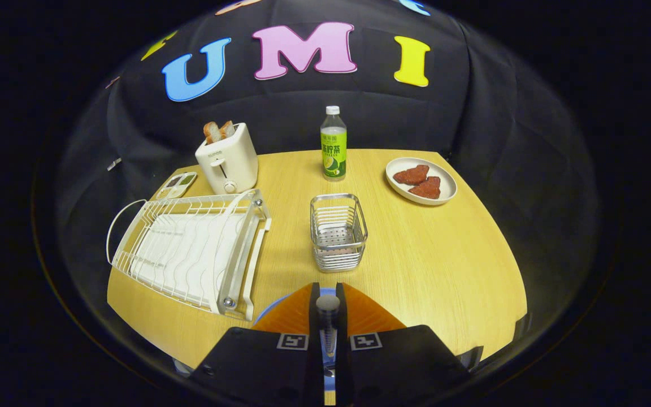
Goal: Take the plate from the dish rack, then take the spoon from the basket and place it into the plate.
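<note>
My gripper [328, 289] is shut on the spoon [328, 308]. The spoon's grey rounded handle end stands up between the two fingers, and its bowl is hidden below them. Directly under the fingers lies the blue plate [281, 298] on the wooden table; I see just slivers of its rim beside and between the fingers. Just ahead of the fingers stands the metal wire basket [338, 232] with nothing inside it. The white wire dish rack [190, 254] sits to the left of the basket and holds no dishes.
Behind the rack stand a cream toaster [228, 158] with bread in its slots and a small tray [176, 185]. A green-labelled bottle [333, 147] stands behind the basket. At the far right lies a white plate [448, 195] with red food pieces. Bare tabletop [444, 265] stretches right of the basket.
</note>
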`<state>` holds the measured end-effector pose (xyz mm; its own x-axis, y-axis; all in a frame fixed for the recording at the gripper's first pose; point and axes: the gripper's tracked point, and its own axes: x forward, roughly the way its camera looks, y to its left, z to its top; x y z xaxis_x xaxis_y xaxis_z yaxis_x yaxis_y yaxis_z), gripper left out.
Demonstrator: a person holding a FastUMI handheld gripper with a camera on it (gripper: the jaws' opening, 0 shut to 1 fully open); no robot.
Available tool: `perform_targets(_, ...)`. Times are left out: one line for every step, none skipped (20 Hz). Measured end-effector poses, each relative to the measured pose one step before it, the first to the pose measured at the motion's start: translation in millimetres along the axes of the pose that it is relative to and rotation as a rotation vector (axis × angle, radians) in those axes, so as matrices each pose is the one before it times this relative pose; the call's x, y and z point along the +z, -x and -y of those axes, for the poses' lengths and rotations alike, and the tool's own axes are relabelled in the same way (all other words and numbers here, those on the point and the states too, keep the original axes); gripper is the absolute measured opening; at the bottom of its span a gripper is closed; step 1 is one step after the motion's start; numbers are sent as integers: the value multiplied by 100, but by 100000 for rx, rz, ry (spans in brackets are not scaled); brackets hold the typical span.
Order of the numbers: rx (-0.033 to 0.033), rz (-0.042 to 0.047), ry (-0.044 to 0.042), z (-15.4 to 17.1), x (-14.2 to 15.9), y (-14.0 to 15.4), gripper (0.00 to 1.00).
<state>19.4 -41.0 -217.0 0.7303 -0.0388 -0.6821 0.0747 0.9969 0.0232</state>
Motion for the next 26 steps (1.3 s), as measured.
perform_targets(-238,-831,-890,-74,-505,-195,12)
perform_targets(-48,-715,-957,-87,-373,-324,12)
perform_targets(-221,-945,-690,-29,-403,-212,12)
perform_targets(-567,-1032,-436,113,-319,-314,12)
perform_targets(-607,-997,14,149,-287,-133,13)
perform_targets(-393,106,196,72,59,-139,13)
perform_targets(-391,195,7,-32,194,-111,12)
perform_targets(-283,142,-316,8,146,32,14)
perform_targets(-332,-160,-510,58,-9,-132,15)
perform_targets(-101,-55,-466,12,35,-92,15)
perform_targets(39,5,-163,19,69,176,16)
perform_targets(-40,-53,-106,52,69,-6,16)
perform_targets(901,210,-301,-216,83,146,16)
perform_targets(-45,321,-11,36,124,203,18)
perform_targets(1231,1191,-148,-173,334,192,38)
perform_targets(537,1725,518,-105,520,236,58)
perform_targets(-821,2141,1066,244,544,595,78)
perform_targets(-489,2923,1305,126,653,7,97)
perform_targets(-384,3161,1063,5,913,857,100)
perform_targets(-145,3386,876,-10,1031,659,99)
perform_targets(-245,3597,765,49,1217,809,99)
perform_targets(-24,3986,222,-70,1414,756,99)
perform_targets(-351,4237,-191,67,1620,686,99)
perform_targets(-1411,4285,-78,288,1564,474,99)
perform_targets(-2074,3334,171,527,1440,425,99)
perform_targets(-1422,2989,-452,234,1425,333,99)
